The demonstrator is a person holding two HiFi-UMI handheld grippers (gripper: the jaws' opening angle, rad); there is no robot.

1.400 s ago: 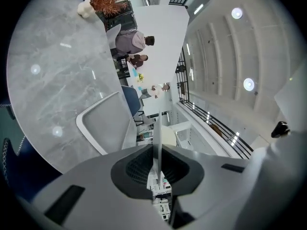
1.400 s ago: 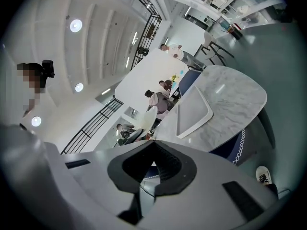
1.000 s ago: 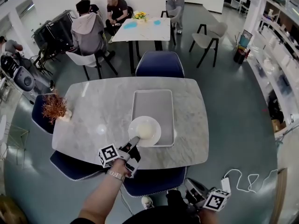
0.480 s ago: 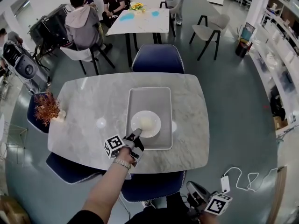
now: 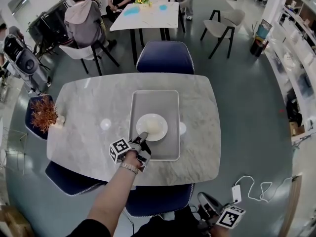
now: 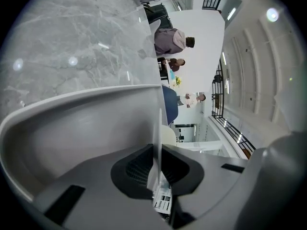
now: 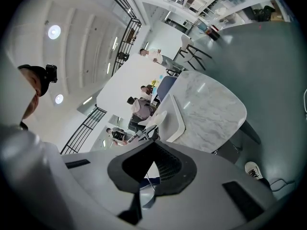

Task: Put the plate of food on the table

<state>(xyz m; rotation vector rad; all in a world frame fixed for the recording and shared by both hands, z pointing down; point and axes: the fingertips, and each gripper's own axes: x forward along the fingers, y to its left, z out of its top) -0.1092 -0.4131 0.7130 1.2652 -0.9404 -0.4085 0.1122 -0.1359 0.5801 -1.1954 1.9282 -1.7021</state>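
A white plate (image 5: 162,128) with a pale lump of food (image 5: 153,126) is over the middle of a grey tray (image 5: 168,100) on the marble table (image 5: 89,132). My left gripper (image 5: 142,137) reaches in from the near side and is shut on the plate's near rim. In the left gripper view the thin white rim (image 6: 157,128) stands edge-on, clamped between the dark pads (image 6: 136,169). Whether the plate rests on the tray or hangs just above it I cannot tell. My right gripper (image 5: 203,202) hangs low beside me, off the table's near right corner, shut and holding nothing (image 7: 152,143).
A dried reddish plant in a small vase (image 5: 44,113) stands at the table's left end. Blue chairs sit at the far side (image 5: 165,57), the near side (image 5: 158,199) and the left. People sit at a second table (image 5: 143,15) beyond. A white cable (image 5: 252,184) lies on the floor.
The plate, held by my left gripper, has moved away from me, from the tray's near edge toward its middle. My right gripper has stayed low at the bottom right.
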